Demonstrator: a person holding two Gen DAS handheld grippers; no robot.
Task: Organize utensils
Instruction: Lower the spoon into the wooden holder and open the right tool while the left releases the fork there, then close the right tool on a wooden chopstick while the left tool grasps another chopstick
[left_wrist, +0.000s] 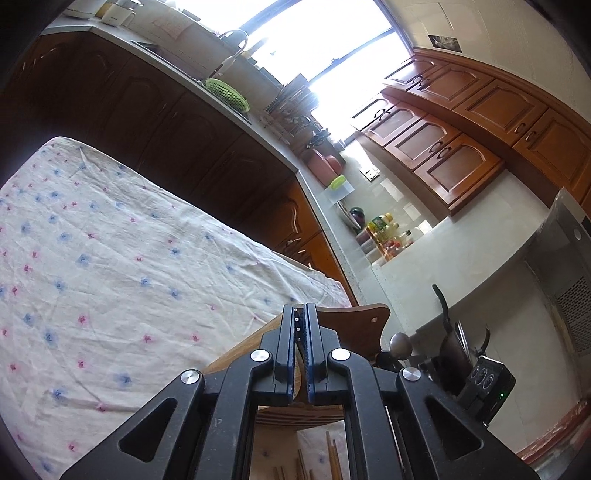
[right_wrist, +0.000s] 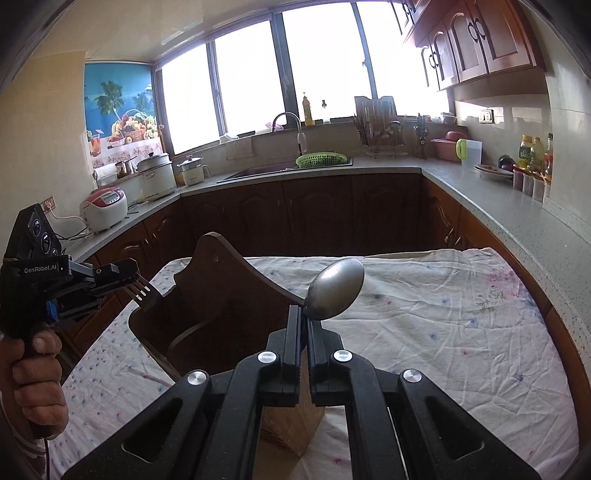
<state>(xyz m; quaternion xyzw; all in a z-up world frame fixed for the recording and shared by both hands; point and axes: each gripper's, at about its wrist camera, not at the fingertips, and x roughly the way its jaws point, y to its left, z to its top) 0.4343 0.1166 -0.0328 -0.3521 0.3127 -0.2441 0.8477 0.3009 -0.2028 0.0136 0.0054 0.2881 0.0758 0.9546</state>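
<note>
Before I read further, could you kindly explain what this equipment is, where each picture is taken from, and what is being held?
There is no robot: a person holds a two-finger gripper in each hand, and a fisheye camera on each looks along its fingers. The right wrist view shows the right gripper shut on a metal spoon, bowl upward. At its left edge, the person's hand holds the left gripper, shut on a fork. Below them, a wooden holder stands on a table under a flowered cloth. The left wrist view shows that gripper's closed fingers and the kitchen counter.
</note>
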